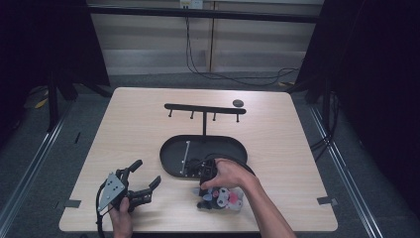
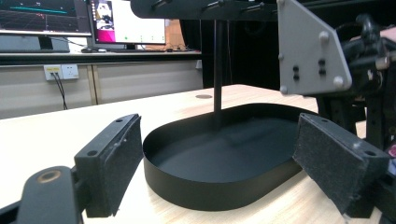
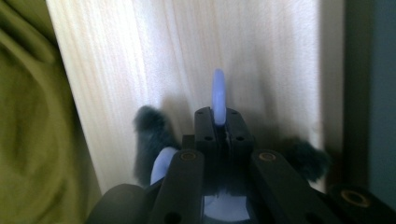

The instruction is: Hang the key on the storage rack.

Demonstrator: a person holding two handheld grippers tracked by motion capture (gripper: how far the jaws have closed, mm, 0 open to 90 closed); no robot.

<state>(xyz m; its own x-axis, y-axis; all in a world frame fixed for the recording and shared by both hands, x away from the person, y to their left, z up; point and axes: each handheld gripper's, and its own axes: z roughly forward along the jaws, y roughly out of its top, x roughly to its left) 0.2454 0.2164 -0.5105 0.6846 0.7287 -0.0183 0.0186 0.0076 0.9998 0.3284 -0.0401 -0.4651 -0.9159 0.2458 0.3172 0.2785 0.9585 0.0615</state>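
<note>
Pinched tight on a pale blue loop (image 3: 218, 95) of the plush toy (image 1: 224, 198), right gripper (image 3: 218, 122) at lower centre of the high view (likely bound for the rack (image 1: 204, 108)). Worth lifting straight, keeping the loop upright. Spread wide and empty, left gripper (image 1: 144, 175) at lower left, facing the black tray (image 2: 219, 158).

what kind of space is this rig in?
Probably a lab or data-collection room: a wooden table ringed by dark curtains, with computer monitors on a bench and wall sockets behind.
</note>
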